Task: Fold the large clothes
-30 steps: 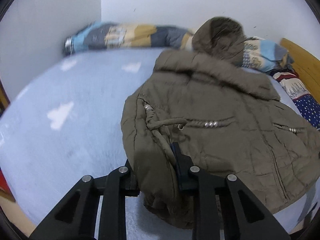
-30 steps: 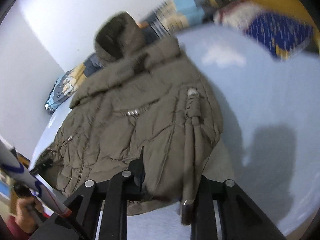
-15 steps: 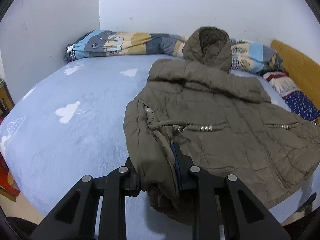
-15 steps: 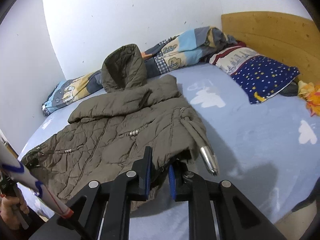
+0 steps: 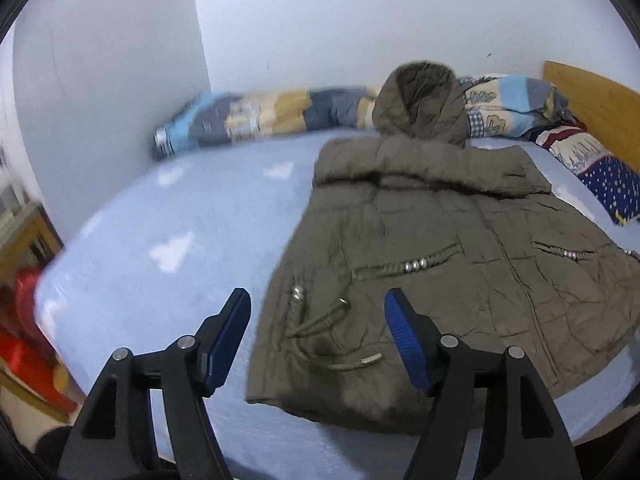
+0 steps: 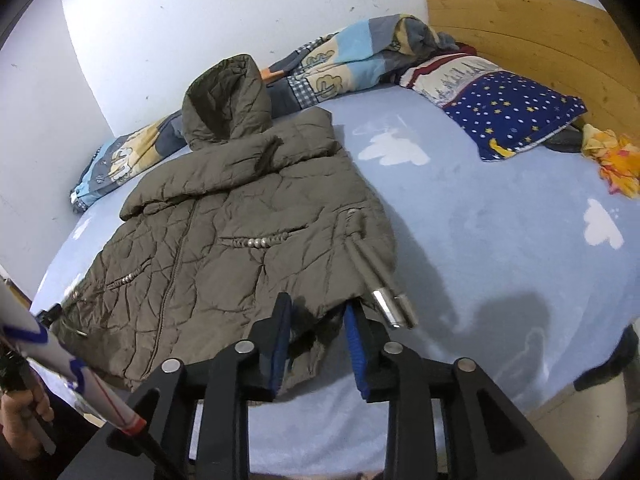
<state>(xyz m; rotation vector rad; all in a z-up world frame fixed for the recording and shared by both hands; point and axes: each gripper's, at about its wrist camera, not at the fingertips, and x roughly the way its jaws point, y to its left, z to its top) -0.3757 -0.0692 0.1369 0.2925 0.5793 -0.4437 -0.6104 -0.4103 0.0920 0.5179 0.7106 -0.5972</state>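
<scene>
An olive hooded padded jacket (image 5: 440, 264) lies flat on the light blue bed (image 5: 180, 240), hood toward the wall, sleeves folded in. My left gripper (image 5: 318, 320) is open, above the jacket's near left hem corner, holding nothing. In the right wrist view the same jacket (image 6: 224, 220) spreads left of centre. My right gripper (image 6: 318, 320) is partly open, its jaws on either side of the hem's right corner. A drawcord with a metal tip (image 6: 394, 306) lies just beside the right finger.
A rolled patterned quilt (image 5: 260, 116) lies along the wall behind the jacket. A starred navy pillow (image 6: 512, 116) and wooden headboard (image 6: 520, 32) are on the right. An orange cloth (image 6: 616, 160) lies at the far right. The bed edge is close below both grippers.
Both grippers have opened and let go of the jacket's hem. The hem now lies flat on the bed. The left gripper has pulled back and up.
</scene>
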